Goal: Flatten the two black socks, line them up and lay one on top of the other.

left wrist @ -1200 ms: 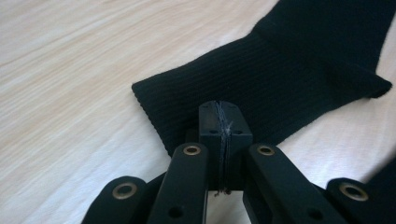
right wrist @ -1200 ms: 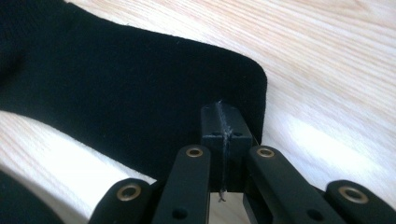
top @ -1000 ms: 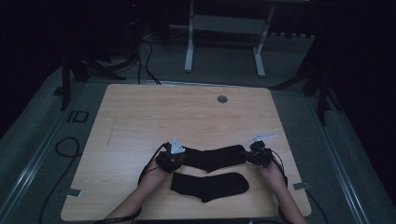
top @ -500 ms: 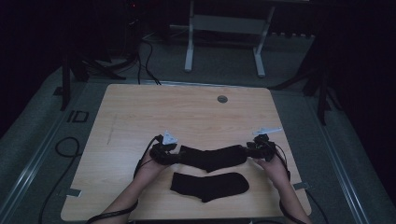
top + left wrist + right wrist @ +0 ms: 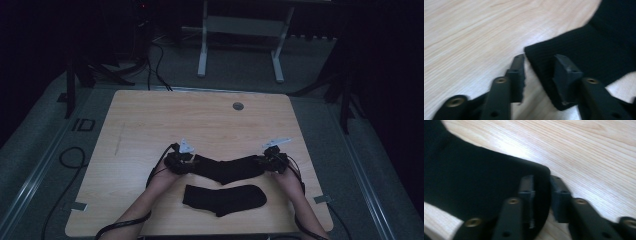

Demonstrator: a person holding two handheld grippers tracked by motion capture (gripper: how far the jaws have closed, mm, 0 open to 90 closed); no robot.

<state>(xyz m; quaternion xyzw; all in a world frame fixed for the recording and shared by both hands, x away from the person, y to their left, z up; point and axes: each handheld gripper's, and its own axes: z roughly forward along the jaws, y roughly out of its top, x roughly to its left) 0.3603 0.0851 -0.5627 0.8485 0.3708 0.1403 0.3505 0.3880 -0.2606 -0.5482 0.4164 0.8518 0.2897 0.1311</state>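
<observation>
Two black socks lie on a light wooden table (image 5: 150, 125). The upper sock (image 5: 227, 169) stretches between my two grippers, sagging a little in the middle. The lower sock (image 5: 225, 199) lies flat near the front edge. My left gripper (image 5: 192, 162) (image 5: 539, 66) sits at the upper sock's ribbed cuff (image 5: 594, 50). Its jaws have just been closing, the cuff corner lies between them, and a gap still shows. My right gripper (image 5: 260, 162) (image 5: 542, 187) straddles the rounded toe end (image 5: 474, 177). Its jaws have also just been closing and stand narrowly apart over the sock's edge.
A round cable hole (image 5: 238, 106) sits near the table's far edge. Bare wood spreads over the far half. Cables (image 5: 70, 155) trail over the floor at the left, and a white metal frame (image 5: 240, 25) stands behind the table.
My left gripper has shifted a little at the upper sock's left end. The right hand has hardly moved. The lower sock lies where it was.
</observation>
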